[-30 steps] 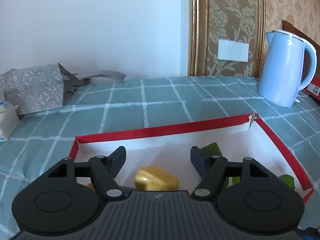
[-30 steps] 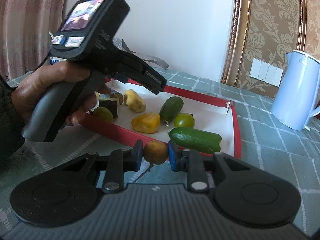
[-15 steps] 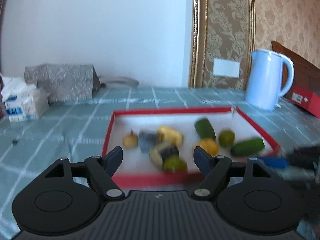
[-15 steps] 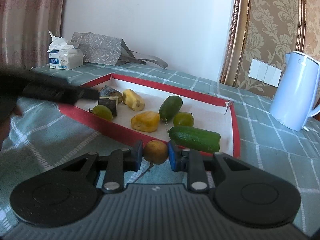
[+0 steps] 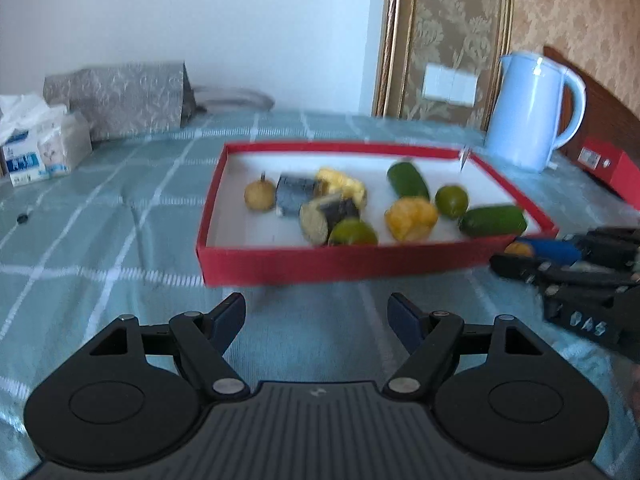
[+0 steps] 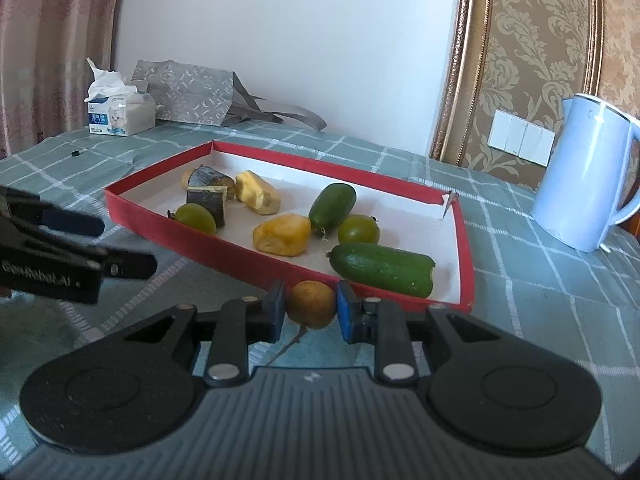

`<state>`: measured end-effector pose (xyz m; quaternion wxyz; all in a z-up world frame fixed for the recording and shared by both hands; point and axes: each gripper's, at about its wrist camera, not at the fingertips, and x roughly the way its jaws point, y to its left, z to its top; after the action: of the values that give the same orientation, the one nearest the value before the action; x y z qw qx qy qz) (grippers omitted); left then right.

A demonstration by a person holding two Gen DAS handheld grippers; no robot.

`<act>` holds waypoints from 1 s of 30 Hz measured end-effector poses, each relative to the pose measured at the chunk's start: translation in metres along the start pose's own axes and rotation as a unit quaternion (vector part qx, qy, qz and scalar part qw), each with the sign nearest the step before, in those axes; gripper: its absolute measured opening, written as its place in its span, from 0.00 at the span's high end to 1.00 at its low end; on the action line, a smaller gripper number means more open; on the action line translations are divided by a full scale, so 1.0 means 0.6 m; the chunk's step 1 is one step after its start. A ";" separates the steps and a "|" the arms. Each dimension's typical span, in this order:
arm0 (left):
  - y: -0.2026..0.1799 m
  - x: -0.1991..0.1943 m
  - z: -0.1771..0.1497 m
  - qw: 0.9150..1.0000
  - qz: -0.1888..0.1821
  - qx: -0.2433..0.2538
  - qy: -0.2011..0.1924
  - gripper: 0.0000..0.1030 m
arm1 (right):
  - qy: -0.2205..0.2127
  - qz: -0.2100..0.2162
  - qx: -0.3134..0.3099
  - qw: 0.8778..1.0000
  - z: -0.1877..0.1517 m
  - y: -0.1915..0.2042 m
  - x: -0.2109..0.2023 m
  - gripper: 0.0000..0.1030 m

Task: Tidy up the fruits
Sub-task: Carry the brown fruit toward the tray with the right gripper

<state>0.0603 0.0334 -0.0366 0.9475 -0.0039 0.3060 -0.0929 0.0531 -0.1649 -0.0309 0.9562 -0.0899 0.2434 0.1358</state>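
Note:
A shallow red tray (image 5: 340, 262) (image 6: 140, 212) with a white floor lies on the checked teal cloth and holds several fruits: a small brown round fruit (image 5: 259, 197), dark cut pieces (image 6: 208, 196), a yellow chunk (image 6: 282, 235), green round fruits (image 6: 358, 230) and a long green fruit (image 6: 382, 269). My left gripper (image 5: 318, 314) stands open and empty over the cloth, just short of the tray's near wall. My right gripper (image 6: 311, 305) is shut on a small brown round fruit (image 6: 311, 303) just outside the tray's near wall. The same fruit (image 5: 518, 249) peeks out in the left wrist view.
A pale blue kettle (image 5: 532, 112) (image 6: 588, 172) stands behind the tray on the right, beside a red box (image 5: 608, 164). A tissue pack (image 6: 120, 114) and a grey patterned bag (image 5: 120, 100) sit at the back left. A small dark cap (image 6: 75, 153) lies on the cloth.
My left gripper has pulled back out of the tray to the cloth in front of it, jaws a little wider. The right gripper has kept still with the fruit.

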 end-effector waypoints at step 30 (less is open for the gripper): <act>-0.020 0.008 -0.007 0.999 0.010 0.038 0.011 0.10 | 0.017 -0.092 0.054 0.994 0.076 -0.107 0.146 0.76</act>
<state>0.0593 0.0212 -0.0421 0.9444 0.0366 0.3128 -0.0948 0.1669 -0.1962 -0.0274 0.9638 -0.0624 0.2572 0.0322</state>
